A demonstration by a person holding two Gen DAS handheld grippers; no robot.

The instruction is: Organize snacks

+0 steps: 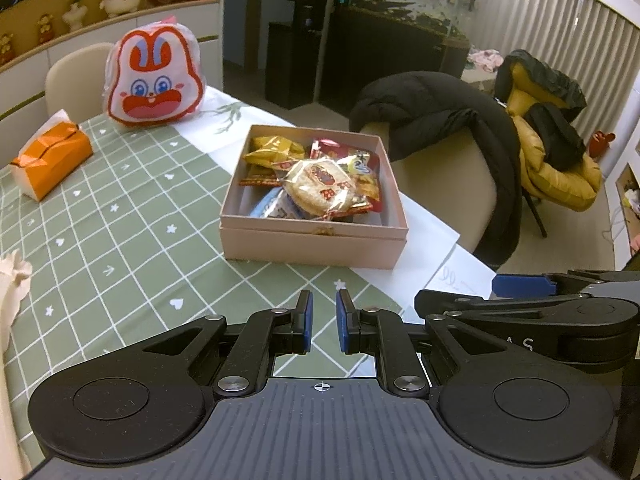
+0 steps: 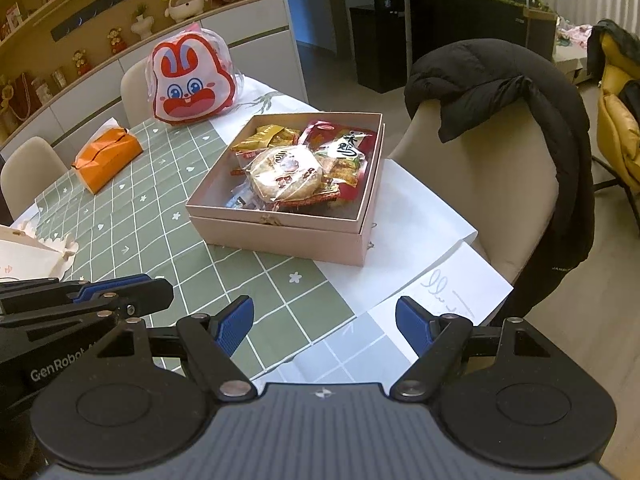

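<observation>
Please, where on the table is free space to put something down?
Bare green cloth lies between the orange tissue pack and the pink box, and in front of the box toward both grippers. The box itself is crowded with snacks.

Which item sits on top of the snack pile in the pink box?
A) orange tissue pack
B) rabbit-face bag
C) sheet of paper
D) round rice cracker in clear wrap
D: the round rice cracker lies uppermost in the pink box, over the other wrapped snacks.
</observation>
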